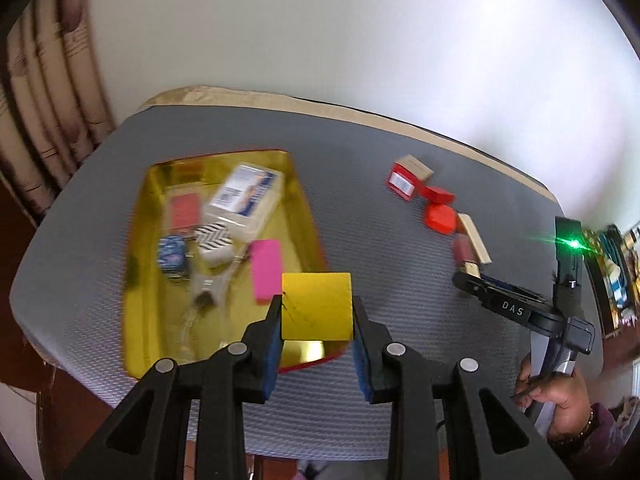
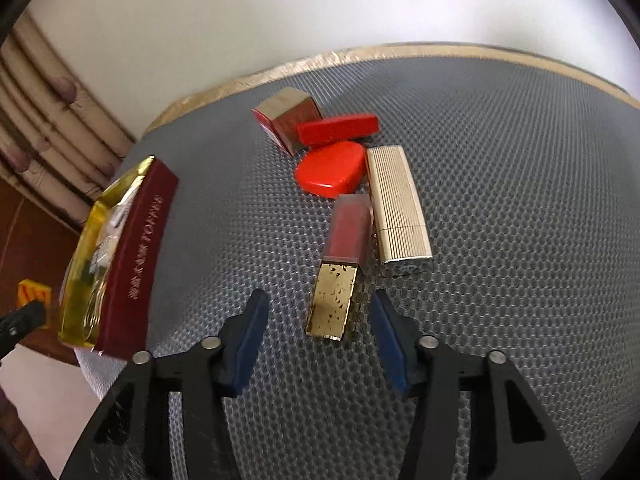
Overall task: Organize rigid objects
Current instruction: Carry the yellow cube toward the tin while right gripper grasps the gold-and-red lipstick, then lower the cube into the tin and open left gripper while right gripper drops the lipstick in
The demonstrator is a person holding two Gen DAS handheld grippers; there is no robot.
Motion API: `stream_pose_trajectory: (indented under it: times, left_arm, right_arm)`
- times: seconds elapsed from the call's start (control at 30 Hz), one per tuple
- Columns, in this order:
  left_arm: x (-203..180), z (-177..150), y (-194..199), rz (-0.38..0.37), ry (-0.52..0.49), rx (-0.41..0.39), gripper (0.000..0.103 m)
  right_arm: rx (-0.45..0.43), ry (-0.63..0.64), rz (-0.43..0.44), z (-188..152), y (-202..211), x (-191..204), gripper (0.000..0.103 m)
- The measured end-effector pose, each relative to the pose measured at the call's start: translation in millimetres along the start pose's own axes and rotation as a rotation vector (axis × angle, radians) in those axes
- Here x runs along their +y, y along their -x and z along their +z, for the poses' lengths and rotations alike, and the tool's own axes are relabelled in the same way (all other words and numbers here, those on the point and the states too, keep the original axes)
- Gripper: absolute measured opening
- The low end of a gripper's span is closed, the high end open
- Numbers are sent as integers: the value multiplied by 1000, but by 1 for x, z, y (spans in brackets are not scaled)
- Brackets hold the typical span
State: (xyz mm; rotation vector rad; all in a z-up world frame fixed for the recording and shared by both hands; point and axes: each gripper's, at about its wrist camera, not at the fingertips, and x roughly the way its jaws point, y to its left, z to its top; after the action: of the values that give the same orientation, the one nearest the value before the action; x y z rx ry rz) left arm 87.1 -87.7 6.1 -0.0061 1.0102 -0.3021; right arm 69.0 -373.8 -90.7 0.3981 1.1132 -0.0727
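Observation:
My left gripper is shut on a yellow block and holds it above the near end of a gold-lined box with dark red sides. In the box lie a clear plastic case, a pink block, a zigzag-patterned piece and a blue patterned cube. My right gripper stands open over a lip tube with a red body and a gold cap. The tube lies flat between the pads, and neither pad touches it.
Beyond the tube lie a ribbed gold case, a red rounded case, a flat red bar and a small red-and-gold carton. All rest on a grey mesh mat against a white wall. A hand holds the right gripper.

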Motion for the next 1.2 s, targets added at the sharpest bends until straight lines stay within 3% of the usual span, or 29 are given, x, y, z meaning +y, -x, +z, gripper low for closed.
stream_pose_trajectory:
  times: [0.27,0.33,0.4,0.6,0.8,0.97,1.1,1.2]
  left_arm:
    - [42,1,1,64,52,2,30]
    - [49,1,-2,73,62,9,30]
    - [52,0,-6,64,63,25,30]
    - [45,3,-33,24,19,80,31]
    - [37,6,-58,30,0,122,31]
    - [37,5,-63,11,5,139,33]
    - [41,5,-46,54,19,79,34]
    - [56,-1,-19,138,94,-27,37]
  right_arm:
    - [9,4,-97,21,-21,17,46]
    - [11,17,-128,25,-26,21,38]
    - [12,25,-151,26,-28,20,23]
    - [22,-6,-86,25,-21,1,21]
    - [45,-87,11,17,-10,-15,19]
    - [55,-112,38,8,-3,-20,19]
    - [59,-141,76,-4,16,-30,19]
    - [57,-146,111,-5,29,-27,19]
